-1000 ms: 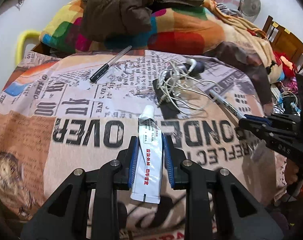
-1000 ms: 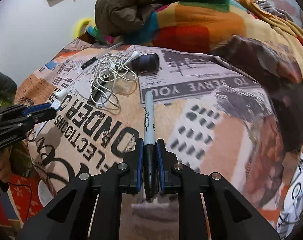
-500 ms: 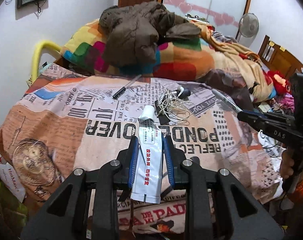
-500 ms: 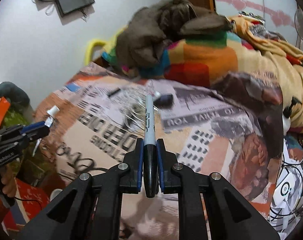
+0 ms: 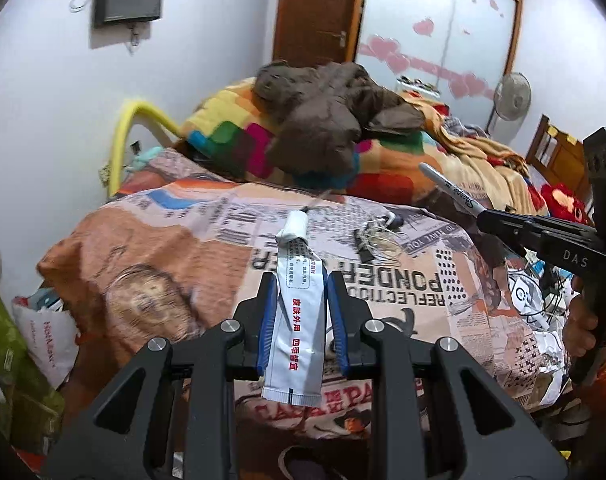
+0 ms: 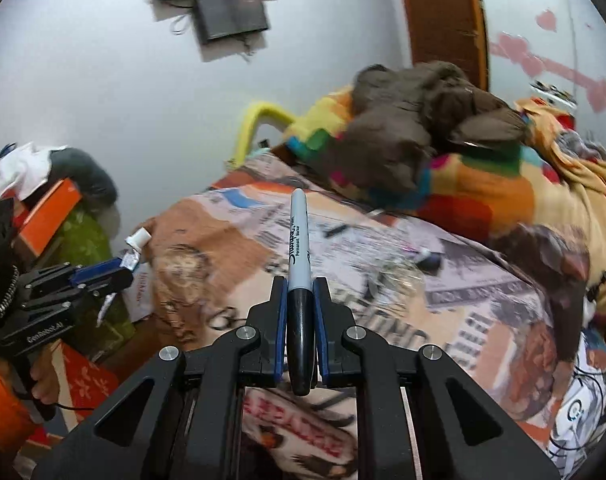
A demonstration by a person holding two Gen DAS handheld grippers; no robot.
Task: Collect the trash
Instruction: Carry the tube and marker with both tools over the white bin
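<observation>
My left gripper [image 5: 301, 286] is shut on a white ointment tube [image 5: 297, 312] with red lettering, its cap pointing forward, held in the air above the near end of the bed. My right gripper [image 6: 299, 288] is shut on a black and grey marker pen [image 6: 299, 264], held upright above the bed's near edge. The right gripper with the marker [image 5: 455, 192] shows at the right of the left wrist view. The left gripper with the tube [image 6: 137, 240] shows at the left of the right wrist view.
A newspaper-print blanket [image 5: 183, 248] covers the bed. On it lie tangled white earphones [image 5: 377, 240] and a pen [image 6: 335, 231]. A brown jacket [image 5: 323, 120] lies on a multicoloured quilt behind. A white plastic bag [image 5: 43, 332] and boxes sit on the floor at left.
Both grippers have lifted up and pulled back from the bed with the tube and the marker still held. The bed now looks smaller and farther away.
</observation>
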